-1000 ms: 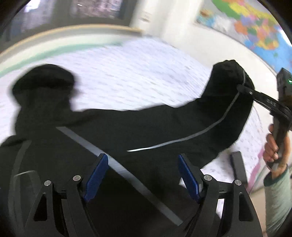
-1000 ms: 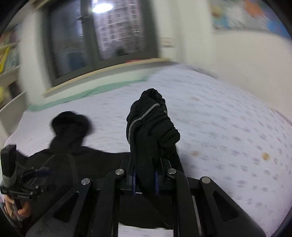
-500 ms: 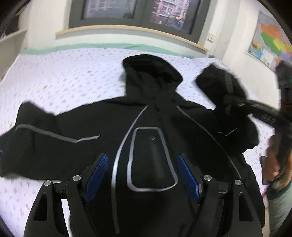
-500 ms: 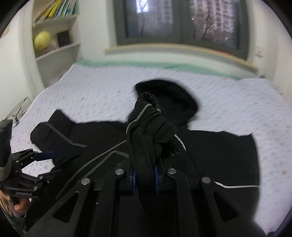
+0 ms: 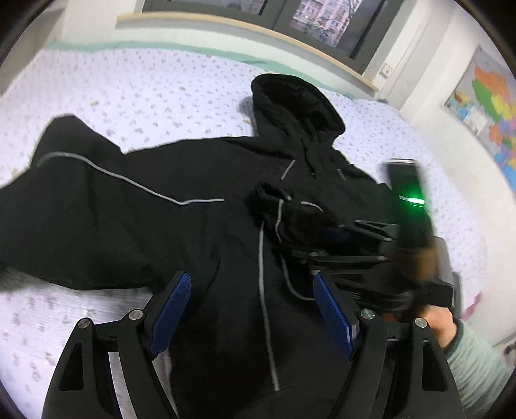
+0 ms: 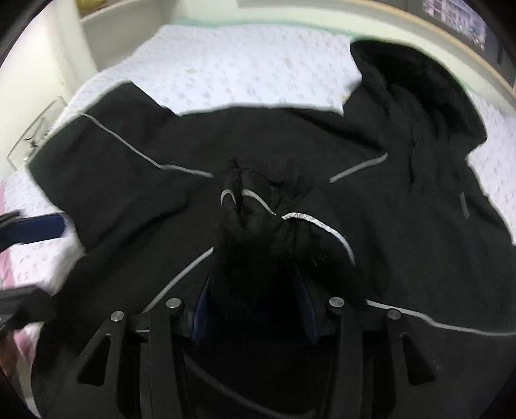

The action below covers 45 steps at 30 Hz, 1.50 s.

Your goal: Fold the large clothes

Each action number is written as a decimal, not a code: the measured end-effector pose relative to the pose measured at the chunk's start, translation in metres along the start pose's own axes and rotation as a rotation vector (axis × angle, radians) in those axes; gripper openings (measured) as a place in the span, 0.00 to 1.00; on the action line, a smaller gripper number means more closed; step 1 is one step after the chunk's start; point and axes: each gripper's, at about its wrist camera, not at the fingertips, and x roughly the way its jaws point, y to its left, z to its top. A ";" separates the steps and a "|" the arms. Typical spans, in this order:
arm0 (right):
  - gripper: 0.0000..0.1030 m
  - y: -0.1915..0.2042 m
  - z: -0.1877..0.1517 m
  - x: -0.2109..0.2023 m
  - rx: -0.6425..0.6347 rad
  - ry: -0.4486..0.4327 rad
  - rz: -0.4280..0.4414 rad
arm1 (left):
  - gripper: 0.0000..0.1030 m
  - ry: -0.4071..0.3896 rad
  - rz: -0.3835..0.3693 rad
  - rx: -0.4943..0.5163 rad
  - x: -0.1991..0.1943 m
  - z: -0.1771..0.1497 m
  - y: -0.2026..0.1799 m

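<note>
A black hooded jacket [image 5: 200, 232] with grey piping lies front-up on the bed, hood [image 5: 290, 96] toward the window. Its left sleeve [image 5: 80, 180] is spread out to the left. My left gripper [image 5: 254, 309] is open and empty, low over the jacket's lower front. My right gripper [image 6: 254, 309] has its jaws parted around the right sleeve's cuff [image 6: 245, 206], which lies across the chest; whether the pads still press it I cannot tell. The right gripper also shows in the left wrist view [image 5: 335, 235].
The bed [image 5: 129, 90] has a white dotted sheet. A window sill [image 5: 245, 29] runs behind it. A wall map [image 5: 483, 106] hangs at the right. A white shelf unit [image 6: 64, 48] stands at the bed's left side.
My right gripper has carried the right sleeve cuff down onto the jacket's chest, and its jaws have widened. My left gripper has stayed open over the lower front.
</note>
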 end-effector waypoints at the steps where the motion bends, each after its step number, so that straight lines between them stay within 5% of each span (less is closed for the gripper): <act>1: 0.47 -0.005 0.000 -0.019 0.001 -0.039 0.005 | 0.77 0.000 -0.022 -0.015 0.001 0.002 0.001; 8: 0.53 -0.087 -0.025 -0.092 0.104 -0.123 -0.169 | 0.77 0.073 -0.120 -0.098 0.043 0.023 -0.012; 12: 0.53 -0.140 -0.051 -0.092 0.207 -0.061 -0.280 | 0.77 0.136 -0.038 -0.108 0.090 0.034 -0.026; 15: 0.53 -0.165 -0.063 -0.086 0.250 -0.012 -0.337 | 0.20 0.152 0.022 -0.069 0.114 0.039 -0.037; 22: 0.53 -0.167 -0.059 -0.075 0.246 -0.025 -0.320 | 0.20 -0.082 -0.068 -0.133 0.055 0.066 0.005; 28: 0.54 -0.139 -0.062 0.005 0.222 0.145 -0.346 | 0.20 0.124 0.036 -0.132 0.107 0.038 0.042; 32: 0.55 -0.136 -0.054 0.006 0.240 0.181 -0.379 | 0.22 0.069 0.009 -0.105 0.086 0.035 0.040; 35: 0.55 -0.118 -0.037 -0.016 0.241 0.110 -0.321 | 0.31 -0.028 -0.015 -0.052 0.031 0.028 0.039; 37: 0.55 -0.092 -0.022 -0.030 0.219 0.039 -0.270 | 0.64 -0.110 -0.039 -0.062 -0.013 0.021 0.050; 38: 0.55 -0.077 -0.014 -0.033 0.206 0.016 -0.246 | 0.68 -0.157 -0.038 -0.076 -0.037 0.016 0.059; 45: 0.55 0.042 0.024 -0.001 0.068 -0.067 -0.099 | 0.69 -0.368 0.166 -0.398 -0.158 -0.021 0.205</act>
